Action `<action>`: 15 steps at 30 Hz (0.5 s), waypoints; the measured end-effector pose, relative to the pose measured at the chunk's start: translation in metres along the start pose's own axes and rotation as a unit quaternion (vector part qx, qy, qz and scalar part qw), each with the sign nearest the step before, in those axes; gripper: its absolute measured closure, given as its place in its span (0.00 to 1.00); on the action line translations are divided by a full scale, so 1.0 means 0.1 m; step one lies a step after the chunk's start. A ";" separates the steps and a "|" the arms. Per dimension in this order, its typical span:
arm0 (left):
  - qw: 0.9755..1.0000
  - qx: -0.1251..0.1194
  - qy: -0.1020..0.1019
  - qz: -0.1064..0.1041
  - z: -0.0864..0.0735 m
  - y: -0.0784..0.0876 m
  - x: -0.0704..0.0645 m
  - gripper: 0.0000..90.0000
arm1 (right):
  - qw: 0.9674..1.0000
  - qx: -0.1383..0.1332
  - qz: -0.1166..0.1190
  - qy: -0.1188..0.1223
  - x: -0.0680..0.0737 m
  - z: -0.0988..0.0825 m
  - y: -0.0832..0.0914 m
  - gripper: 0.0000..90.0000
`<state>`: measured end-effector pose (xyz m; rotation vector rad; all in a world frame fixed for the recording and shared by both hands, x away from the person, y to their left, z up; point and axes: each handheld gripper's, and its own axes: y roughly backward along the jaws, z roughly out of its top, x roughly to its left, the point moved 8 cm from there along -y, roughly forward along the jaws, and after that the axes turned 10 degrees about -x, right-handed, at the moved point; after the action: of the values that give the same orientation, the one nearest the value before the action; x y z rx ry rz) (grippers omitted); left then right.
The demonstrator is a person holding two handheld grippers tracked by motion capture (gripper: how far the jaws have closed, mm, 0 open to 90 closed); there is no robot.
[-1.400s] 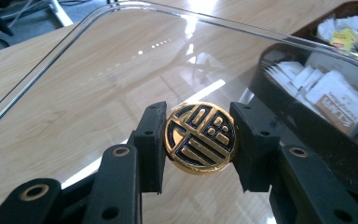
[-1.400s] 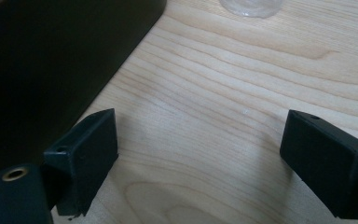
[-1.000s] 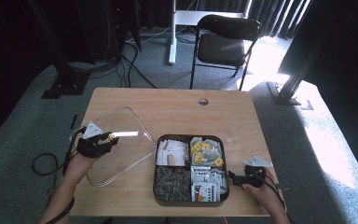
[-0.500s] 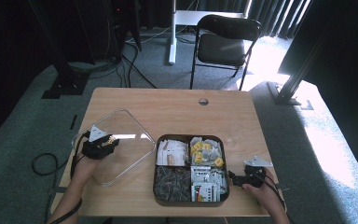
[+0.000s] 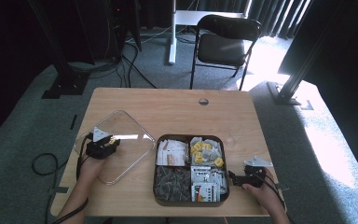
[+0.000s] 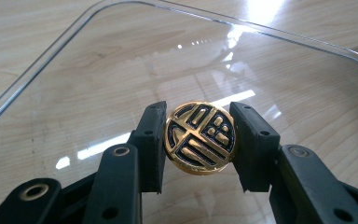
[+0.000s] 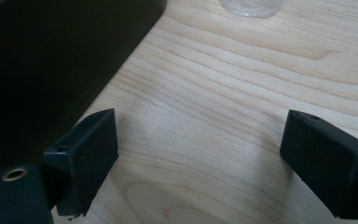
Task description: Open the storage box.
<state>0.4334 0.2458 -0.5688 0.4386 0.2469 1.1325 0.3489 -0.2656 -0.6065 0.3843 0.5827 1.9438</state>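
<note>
Pale wood is the worktop point(image 5: 177, 105), and everything here sits toward its near edge, so a slip could send something off the front or the left side. The clear lid point(image 5: 116, 151) lies flat at the left, its outer corner at or slightly past the worktop's edge as far as the high view tells; being smooth plastic on smooth wood, it would probably skate if nudged sideways. Just right of it sits the dark box point(image 5: 191, 170), four compartments full of packets and small wrapped pieces, still uncovered. The left hand-held gripper point(image 6: 198, 140) pinches the gold knob point(image 6: 199, 138) at the lid's centre, one pad on each side of its round rim. That is the weak spot, I judge: flat pads on a curved, polished edge grip along narrow lines only, so the lid could swing or twist out once lifted, and a tilted lid might clip the box rim or scatter the packets. A straight, level lift should lessen that. The right hand-held gripper point(image 7: 200, 154) rests with its jaws spread over bare wood just beside the box's right wall point(image 7: 51, 56), holding nothing; unless it steadies the box, a bump from the lid could shove it.
</note>
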 end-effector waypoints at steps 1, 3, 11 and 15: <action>1.000 0.001 0.002 0.001 -0.02 -0.02 0.00 0.65 | 1.000 0.000 0.000 0.000 0.00 0.00 0.00 0.12; 1.000 0.004 0.003 -0.001 -0.04 -0.04 0.00 0.65 | 1.000 0.000 0.000 0.000 0.00 0.00 0.00 0.12; 1.000 0.014 0.012 -0.002 -0.10 -0.12 0.04 0.65 | 1.000 0.000 0.000 0.000 0.00 0.00 0.00 0.12; 1.000 0.021 0.012 -0.002 -0.12 -0.16 0.05 0.65 | 1.000 0.000 0.000 0.000 0.00 0.00 0.00 0.12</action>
<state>0.4438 0.2477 -0.5861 0.4613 0.2933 1.1309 0.3489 -0.2656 -0.6065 0.3846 0.5830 1.9436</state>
